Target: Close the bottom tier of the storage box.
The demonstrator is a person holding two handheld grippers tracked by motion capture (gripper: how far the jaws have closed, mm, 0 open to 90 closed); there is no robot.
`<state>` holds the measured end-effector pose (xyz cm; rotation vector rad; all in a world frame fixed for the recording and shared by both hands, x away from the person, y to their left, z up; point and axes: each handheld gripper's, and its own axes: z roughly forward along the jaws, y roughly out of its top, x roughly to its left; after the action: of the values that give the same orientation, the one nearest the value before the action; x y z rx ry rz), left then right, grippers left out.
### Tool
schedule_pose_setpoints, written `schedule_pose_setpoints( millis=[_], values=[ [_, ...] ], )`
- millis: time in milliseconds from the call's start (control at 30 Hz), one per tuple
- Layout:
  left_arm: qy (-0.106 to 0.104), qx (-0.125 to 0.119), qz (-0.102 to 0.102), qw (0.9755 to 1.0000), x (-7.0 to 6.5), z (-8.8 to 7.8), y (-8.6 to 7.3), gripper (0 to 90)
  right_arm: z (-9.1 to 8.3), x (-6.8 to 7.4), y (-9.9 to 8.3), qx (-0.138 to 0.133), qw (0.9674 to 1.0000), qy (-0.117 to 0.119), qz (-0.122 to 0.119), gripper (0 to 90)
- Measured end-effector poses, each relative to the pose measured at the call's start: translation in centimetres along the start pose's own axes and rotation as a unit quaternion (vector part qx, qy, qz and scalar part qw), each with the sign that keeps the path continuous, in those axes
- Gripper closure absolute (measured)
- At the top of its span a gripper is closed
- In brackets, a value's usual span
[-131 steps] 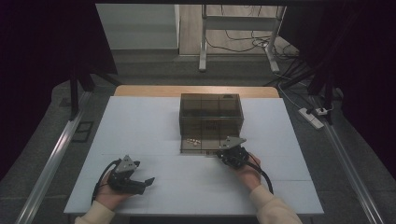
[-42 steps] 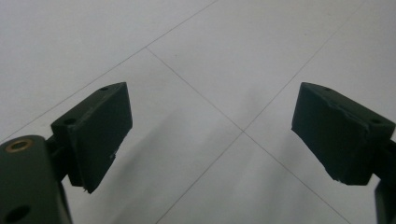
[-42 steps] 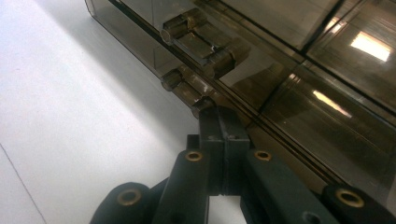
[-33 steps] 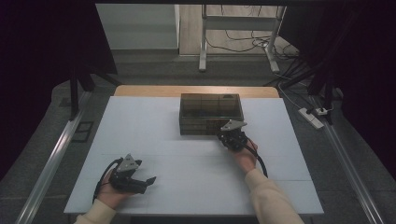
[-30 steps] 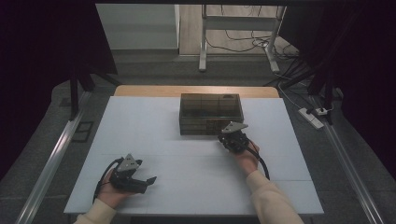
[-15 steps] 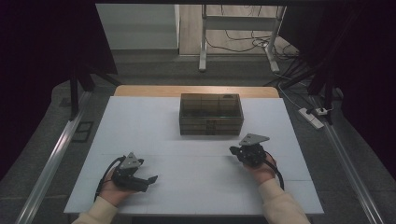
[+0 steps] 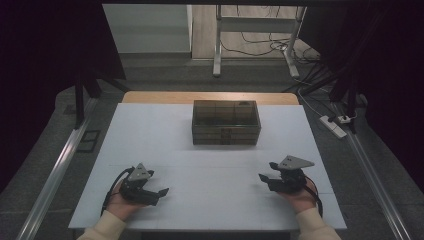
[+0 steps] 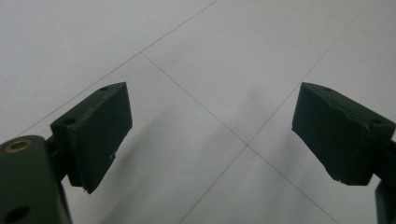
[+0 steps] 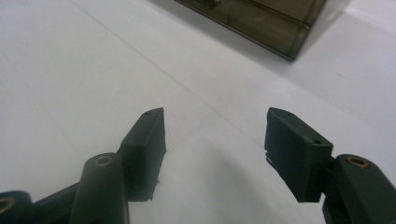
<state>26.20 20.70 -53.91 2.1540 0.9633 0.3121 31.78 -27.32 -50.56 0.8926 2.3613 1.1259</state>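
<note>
**A:** Near edge of the white table (image 7: 165, 130): the left gripper (image 7: 161, 192) rests low with jaws spread wide on nothing, parked as if waiting. Why is the right gripper (image 7: 264, 177) so far from the box?

**B:** It looks drawn back after a drop-off. Its jaws have just been opening and stand apart, nothing between them. A second ago it was pressed shut at the front of the box; now it sits near the right front edge.

**A:** And the compartment box (image 7: 226, 122)?

**B:** Farther off, mid-table toward the back, well apart from both grippers. The loose bits seen beside it earlier are gone.
</note>
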Motion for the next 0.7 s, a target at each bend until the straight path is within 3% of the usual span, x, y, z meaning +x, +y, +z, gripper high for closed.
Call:
schedule_pose_setpoints(
  millis=[233,700],
  values=[
    [-0.001,-0.001,-0.004,1.0000,0.0,0.0,0.0,11.4,-2.9,-0.6,-2.2,-0.019,0.9998,-0.002,0.007,34.1],
    [-0.002,-0.002,-0.007,1.0000,0.0,0.0,0.0,11.4,-3.2,-0.7,-2.7,-0.016,0.9999,-0.004,0.002,32.8]
  ],
)
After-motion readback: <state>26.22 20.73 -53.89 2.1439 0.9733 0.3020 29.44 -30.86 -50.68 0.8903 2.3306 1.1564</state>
